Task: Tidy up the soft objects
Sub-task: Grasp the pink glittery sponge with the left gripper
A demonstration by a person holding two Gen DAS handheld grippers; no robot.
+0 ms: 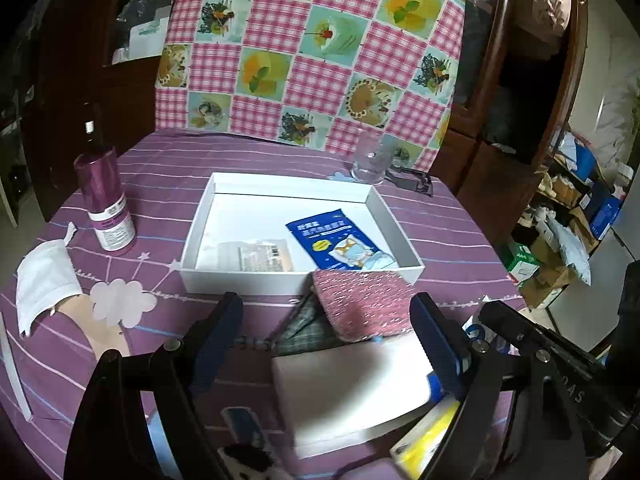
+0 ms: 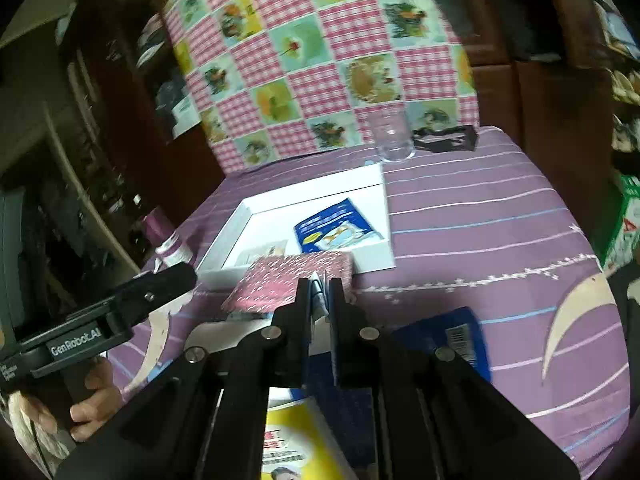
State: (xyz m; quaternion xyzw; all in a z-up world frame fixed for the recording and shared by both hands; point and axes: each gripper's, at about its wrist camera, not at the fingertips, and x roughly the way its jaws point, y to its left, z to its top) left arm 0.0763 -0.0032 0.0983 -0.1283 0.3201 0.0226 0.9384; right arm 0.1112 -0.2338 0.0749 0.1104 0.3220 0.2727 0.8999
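Purple striped tablecloth covers our table. Our left gripper hangs spread apart over a white sponge block; our right gripper is pinched on one thin item we cannot identify, seemingly for the white tray beyond, which holds two packets: blue and clear. One pink cloth lies against its near wall.

The table wears matt striped purple cloth. The white tray looks like smooth card; the blue packet is glossy plastic; the glass is clear.
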